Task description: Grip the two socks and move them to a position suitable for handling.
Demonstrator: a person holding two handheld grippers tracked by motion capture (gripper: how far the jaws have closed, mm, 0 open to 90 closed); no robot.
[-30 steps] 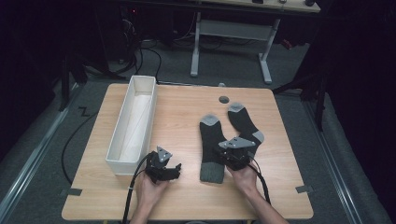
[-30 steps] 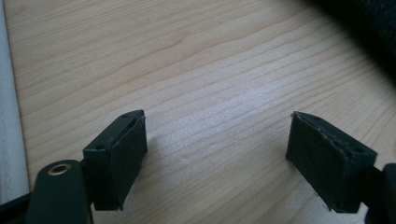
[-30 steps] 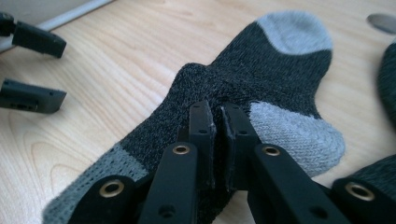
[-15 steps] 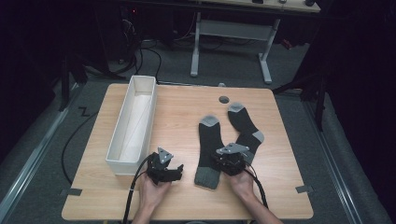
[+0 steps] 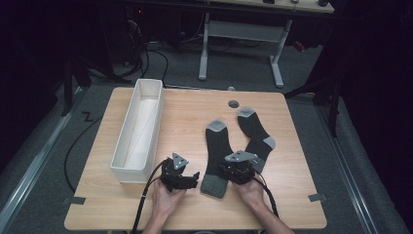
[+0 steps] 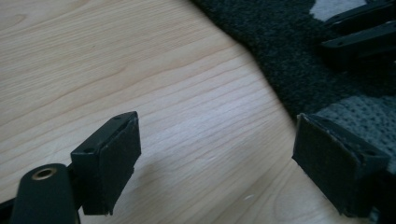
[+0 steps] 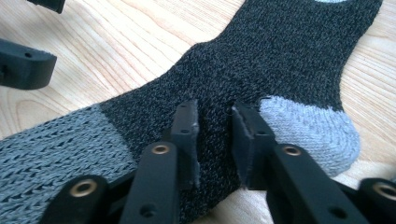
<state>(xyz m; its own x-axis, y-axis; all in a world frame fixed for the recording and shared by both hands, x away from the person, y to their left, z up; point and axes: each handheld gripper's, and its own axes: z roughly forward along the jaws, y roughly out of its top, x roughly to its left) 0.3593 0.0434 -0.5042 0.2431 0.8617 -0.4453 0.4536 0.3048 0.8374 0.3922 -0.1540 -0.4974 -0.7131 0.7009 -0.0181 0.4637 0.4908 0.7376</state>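
My right tool (image 7: 215,128) rests on the near sock (image 5: 217,156), which lies flat on the tabletop (image 5: 185,112); its jaws have just been opening, with a ridge of dark fabric between them but unpinched. My left tool (image 5: 187,178) gapes wide, empty, just left of the sock's grey cuff.

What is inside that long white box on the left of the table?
The long white rectangular box looks empty: its pale floor and inner walls show in the high view, with nothing lying on them. The strip of floor right behind its near wall is hidden from the camera.
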